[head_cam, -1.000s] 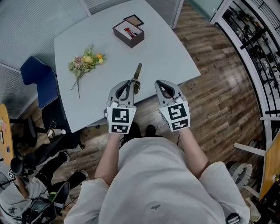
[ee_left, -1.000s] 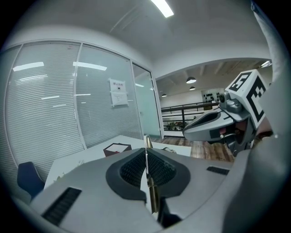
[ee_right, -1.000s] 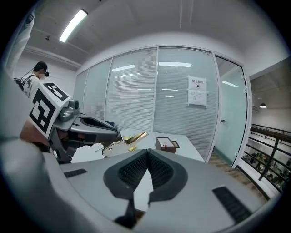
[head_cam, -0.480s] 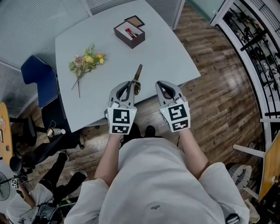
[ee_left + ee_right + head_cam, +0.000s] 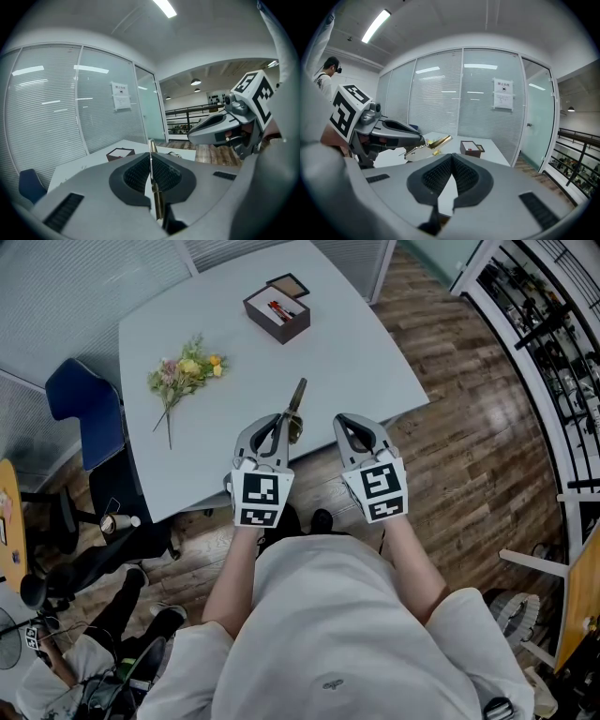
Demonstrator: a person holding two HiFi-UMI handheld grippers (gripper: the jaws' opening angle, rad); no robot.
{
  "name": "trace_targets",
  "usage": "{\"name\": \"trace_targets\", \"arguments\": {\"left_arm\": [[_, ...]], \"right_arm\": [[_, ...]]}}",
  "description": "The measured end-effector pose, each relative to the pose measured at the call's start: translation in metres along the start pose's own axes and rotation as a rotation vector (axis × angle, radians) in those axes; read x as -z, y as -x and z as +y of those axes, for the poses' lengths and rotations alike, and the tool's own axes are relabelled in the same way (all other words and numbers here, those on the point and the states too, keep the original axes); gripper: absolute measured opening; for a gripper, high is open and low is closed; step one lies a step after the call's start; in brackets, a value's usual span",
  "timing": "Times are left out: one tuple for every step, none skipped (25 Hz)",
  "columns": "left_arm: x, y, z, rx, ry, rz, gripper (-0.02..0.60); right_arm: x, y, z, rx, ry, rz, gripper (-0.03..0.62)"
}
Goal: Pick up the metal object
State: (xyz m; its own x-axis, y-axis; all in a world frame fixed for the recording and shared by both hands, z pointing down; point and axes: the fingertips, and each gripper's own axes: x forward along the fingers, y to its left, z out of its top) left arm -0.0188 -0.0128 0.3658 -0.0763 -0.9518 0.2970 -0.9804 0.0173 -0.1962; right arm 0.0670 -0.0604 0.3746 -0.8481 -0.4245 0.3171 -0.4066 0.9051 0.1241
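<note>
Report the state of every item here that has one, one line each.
left tongs: shut on the thin metal blade with a gold handle
right tongs: shut, empty
dark brown rectangular box: open, lid beside it
bunch of yellow and pink flowers: lying flat on the grey table

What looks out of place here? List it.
Nothing spilled or broken. The flowers lie loose on the table, and the lid sits off the box, beside it. The metal object is clamped in the left gripper.
</note>
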Motion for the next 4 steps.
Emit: {"name": "trace_targets", "arguments": {"left_arm": [[0.0001,0.0,0.0,0.0,0.0,0.0,0.025],[0.0001,0.0001,0.0,0.0,-0.001,0.0,0.025],[0.0001,0.0001,-0.0001,0.0,-0.001,0.0,0.025],[0.0001,0.0002,-0.0001,0.001,-0.002,-0.001,0.025]], "right_arm": [[0.0001,0.0,0.0002,0.0,0.0,-0.001,0.006],[0.0004,0.0001,0.0003,-0.001,0.0,-0.001,0.006],[0.0007,0.0003,0.0004,-0.001,-0.001,-0.001,0.006],[0.0011,0.0005,0.0004,0.0,-0.001,0.0,0.006]]}}
